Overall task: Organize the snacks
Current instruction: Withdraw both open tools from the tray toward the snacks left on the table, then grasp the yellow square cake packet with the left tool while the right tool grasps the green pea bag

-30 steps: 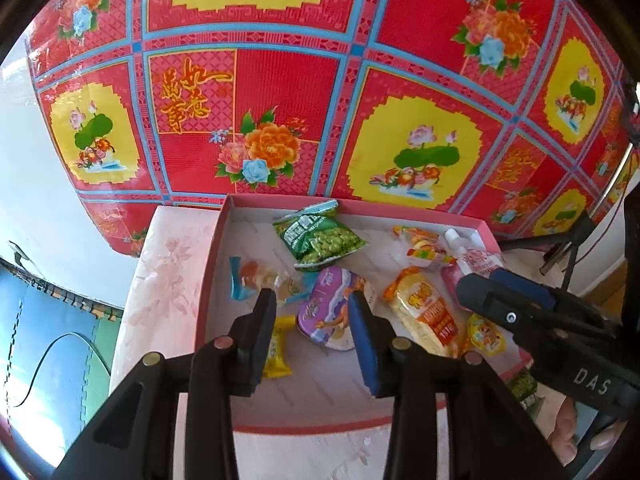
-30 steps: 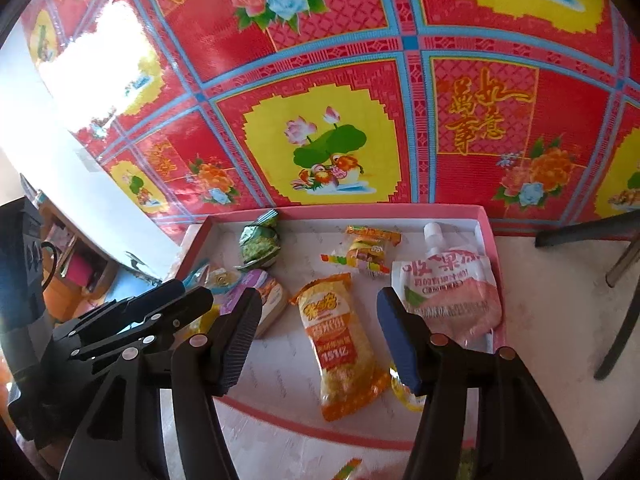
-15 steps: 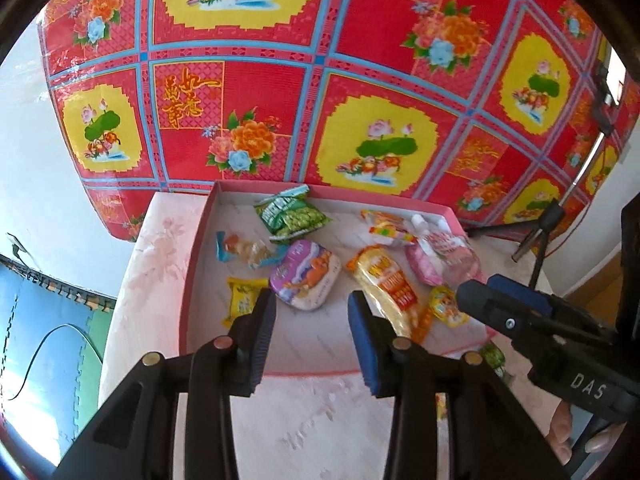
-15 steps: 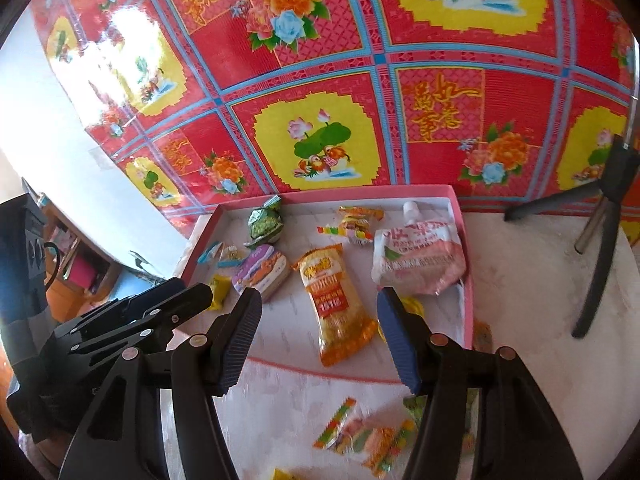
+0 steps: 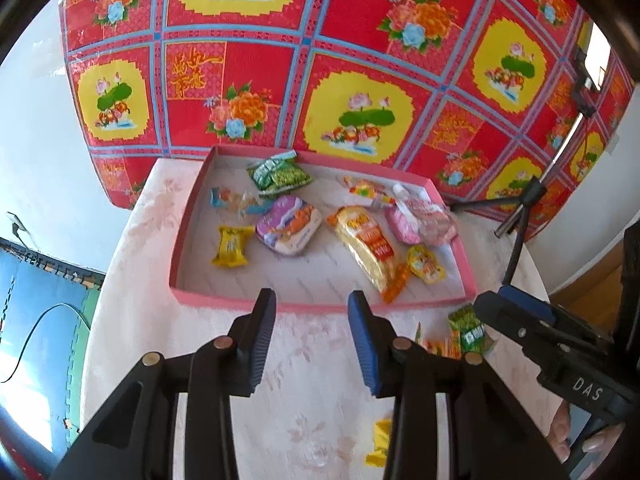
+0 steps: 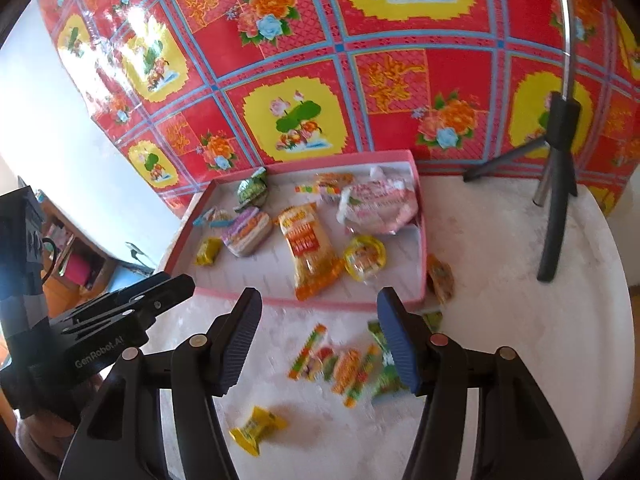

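Holding both tongs spread and empty, we hover our left gripper [image 5: 312, 336] and right gripper [image 6: 318, 336] short of the pink tray [image 6: 344, 303], since loose snacks [image 6: 340, 364] lie just outside its near rim, presumably awaiting pickup.

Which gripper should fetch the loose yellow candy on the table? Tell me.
Right. The yellow candy lies just below the open right gripper in its own view; the left gripper, also open, sees it only at its right finger's edge.
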A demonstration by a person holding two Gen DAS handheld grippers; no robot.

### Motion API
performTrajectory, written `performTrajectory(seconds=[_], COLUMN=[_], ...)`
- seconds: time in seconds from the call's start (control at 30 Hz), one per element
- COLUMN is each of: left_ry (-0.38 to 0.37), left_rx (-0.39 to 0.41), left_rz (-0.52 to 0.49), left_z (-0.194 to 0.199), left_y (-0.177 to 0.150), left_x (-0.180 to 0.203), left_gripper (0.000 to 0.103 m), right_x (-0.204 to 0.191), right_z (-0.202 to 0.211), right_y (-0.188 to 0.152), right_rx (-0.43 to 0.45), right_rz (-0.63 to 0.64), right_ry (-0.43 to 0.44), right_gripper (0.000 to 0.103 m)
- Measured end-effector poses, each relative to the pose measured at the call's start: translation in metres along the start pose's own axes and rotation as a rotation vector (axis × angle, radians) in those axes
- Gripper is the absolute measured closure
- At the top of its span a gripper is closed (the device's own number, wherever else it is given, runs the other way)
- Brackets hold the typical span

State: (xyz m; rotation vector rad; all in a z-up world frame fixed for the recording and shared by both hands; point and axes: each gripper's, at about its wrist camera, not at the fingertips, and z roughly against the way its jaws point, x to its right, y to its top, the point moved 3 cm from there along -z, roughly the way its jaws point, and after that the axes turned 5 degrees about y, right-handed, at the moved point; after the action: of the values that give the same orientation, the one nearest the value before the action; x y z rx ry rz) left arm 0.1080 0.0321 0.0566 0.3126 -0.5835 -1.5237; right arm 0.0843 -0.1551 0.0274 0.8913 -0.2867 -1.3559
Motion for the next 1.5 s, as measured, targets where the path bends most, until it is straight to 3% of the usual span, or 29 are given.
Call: performTrajectory(seconds=[1.0,1.5], left_ry=[-0.049,-0.059], left_rx=[-0.128,-0.152], left_rz=[-0.098,-0.154], left_z=[0.000,0.000], left_y=[-0.061,-0.086], left_x=[0.040,0.053], left_gripper=[0.064,0.064], right_x=[0.044,0.050], right_z=[0.015,0.014], right_y=[-0.077,-0.097], right_rx=[-0.099,-0.124], right_rz=[-0.016,-0.025], right_ry=[-0.077,-0.085], right_gripper=[0.041,0.041])
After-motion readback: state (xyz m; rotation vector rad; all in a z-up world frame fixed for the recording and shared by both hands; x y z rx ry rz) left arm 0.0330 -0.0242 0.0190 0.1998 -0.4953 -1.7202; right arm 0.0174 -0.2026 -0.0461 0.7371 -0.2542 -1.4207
